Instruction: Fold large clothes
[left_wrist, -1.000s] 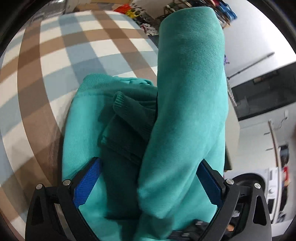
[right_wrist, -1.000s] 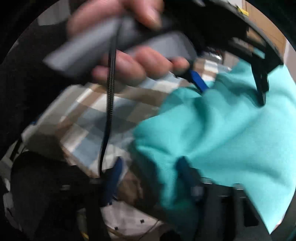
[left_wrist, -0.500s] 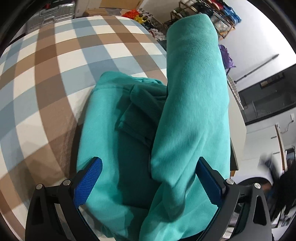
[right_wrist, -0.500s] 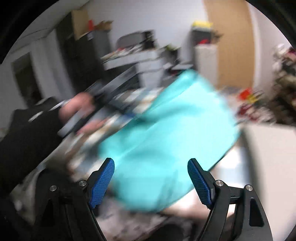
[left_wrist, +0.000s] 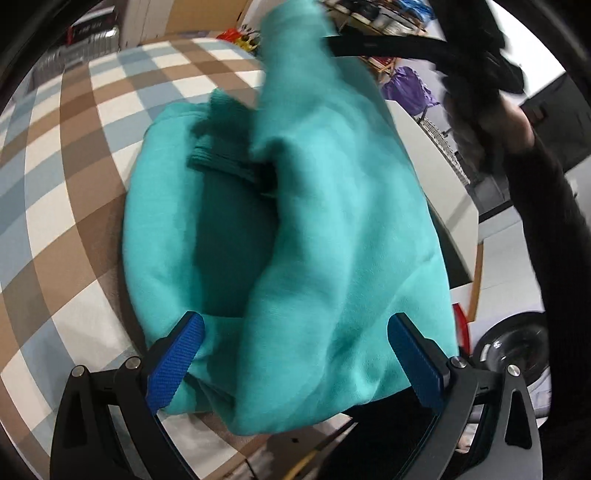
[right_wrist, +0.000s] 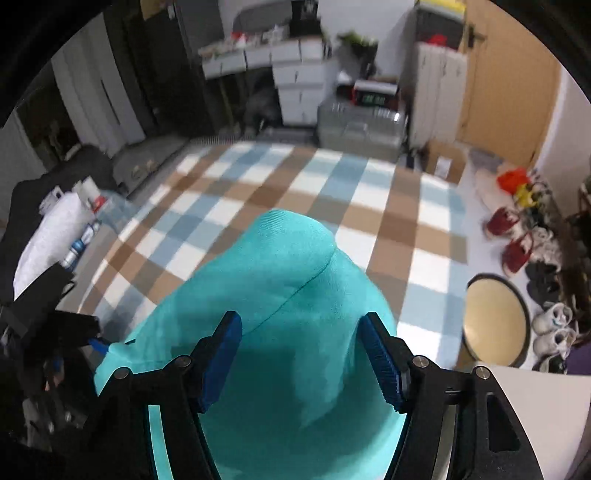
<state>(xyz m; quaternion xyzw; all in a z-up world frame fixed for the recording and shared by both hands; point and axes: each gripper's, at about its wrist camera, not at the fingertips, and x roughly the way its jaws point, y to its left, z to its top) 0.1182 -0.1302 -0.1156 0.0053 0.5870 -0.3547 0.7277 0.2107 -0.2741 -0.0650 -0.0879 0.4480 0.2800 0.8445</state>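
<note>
Thick, soft teal fleece sweatshirt (left_wrist: 314, 229), floppy and bulky, is best gripped at a bunched hem; it is straddled by closing left gripper (left_wrist: 295, 362) and closing right gripper (right_wrist: 304, 358), pads not yet pressed.

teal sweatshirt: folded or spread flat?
Folded, not finished: the sweatshirt is bunched in layers, one thick fold lifted over its ribbed cuff.

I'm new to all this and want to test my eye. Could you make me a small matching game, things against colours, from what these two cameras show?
Things:
1. sweatshirt
2. gripper pads
3. checked cloth
4. round stool

Colours:
A. tan top with a dark rim
B. blue
C. teal
D. brown, pale blue and white

Pairs: 1-C, 2-B, 3-D, 4-A
</note>
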